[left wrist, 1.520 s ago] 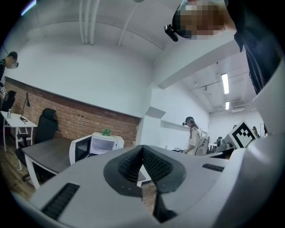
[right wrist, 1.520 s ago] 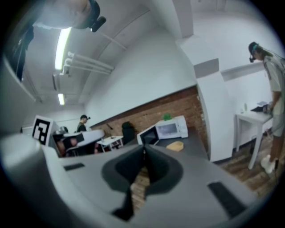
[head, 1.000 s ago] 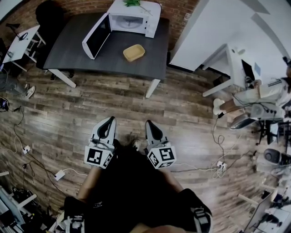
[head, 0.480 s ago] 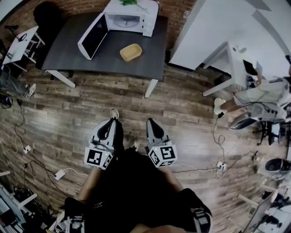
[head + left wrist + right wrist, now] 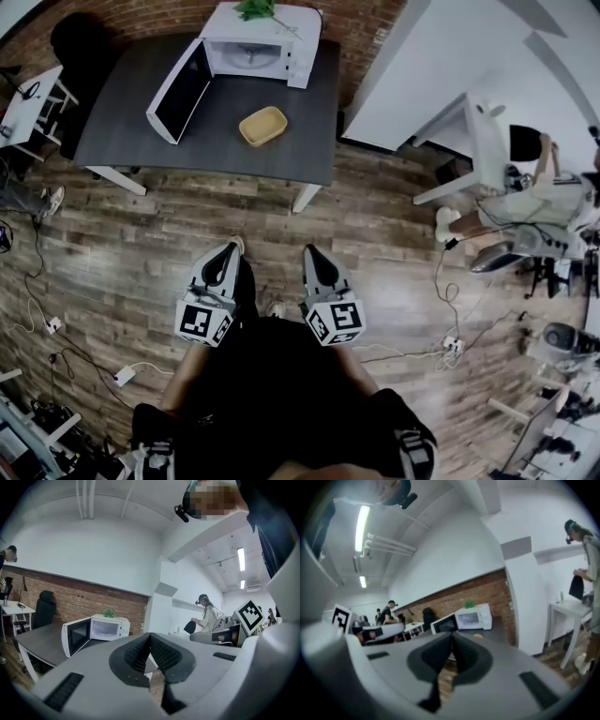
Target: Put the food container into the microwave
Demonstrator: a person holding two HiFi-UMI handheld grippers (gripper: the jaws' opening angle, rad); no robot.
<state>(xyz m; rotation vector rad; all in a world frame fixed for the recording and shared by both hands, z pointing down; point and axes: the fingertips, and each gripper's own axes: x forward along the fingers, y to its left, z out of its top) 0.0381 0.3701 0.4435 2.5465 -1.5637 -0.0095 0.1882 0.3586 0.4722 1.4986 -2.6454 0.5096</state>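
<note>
Approach step. Left gripper [image 5: 227,247] and right gripper [image 5: 312,253], jaws closed and empty, are well short of the worktop [image 5: 131,141]. Next: open jaws at the food container [image 5: 262,125], mid-worktop, before the open microwave [image 5: 253,47] at the far edge.

Dark table [image 5: 122,141] stands on plank floor [image 5: 375,234] before a brick wall [image 5: 141,11]

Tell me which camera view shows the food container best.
The head view: the food container lies whole and unobstructed on the dark table, in front of the open microwave. The right gripper view catches only a small, distant yellow sliver of it. The left gripper view does not show it.
</note>
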